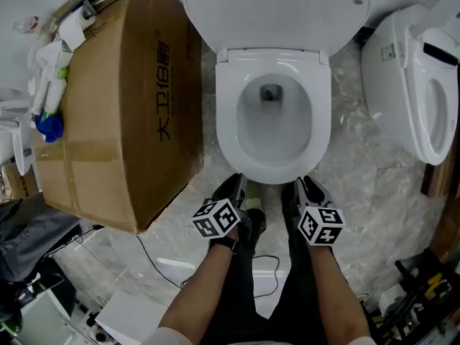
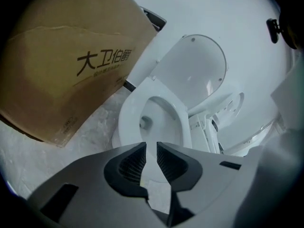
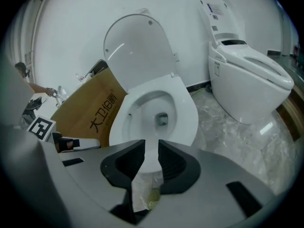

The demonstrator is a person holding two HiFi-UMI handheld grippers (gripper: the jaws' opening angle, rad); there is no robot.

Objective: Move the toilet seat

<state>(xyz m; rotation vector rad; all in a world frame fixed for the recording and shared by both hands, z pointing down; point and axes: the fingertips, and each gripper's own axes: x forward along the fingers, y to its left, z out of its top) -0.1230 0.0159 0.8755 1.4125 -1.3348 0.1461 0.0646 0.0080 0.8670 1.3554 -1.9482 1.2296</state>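
Observation:
The white toilet seat (image 1: 228, 121) lies flat on the bowl, and its lid (image 1: 277, 6) stands raised behind it. Both grippers sit low at the bowl's front edge, pointing at it. My left gripper (image 1: 236, 184) is at the seat's front left, my right gripper (image 1: 307, 185) at its front right. In the left gripper view the jaws (image 2: 151, 148) stand a narrow slit apart with nothing between them, and the seat (image 2: 183, 127) lies beyond. In the right gripper view the jaws (image 3: 151, 148) are a little wider apart and also hold nothing. The seat's front (image 3: 187, 113) shows past them.
A large cardboard box (image 1: 122, 106) stands tight against the toilet's left, with cleaning bottles (image 1: 50, 85) on its far side. A second white toilet (image 1: 417, 85) stands to the right. Cables (image 1: 158, 257) trail over the marble floor near the person's legs.

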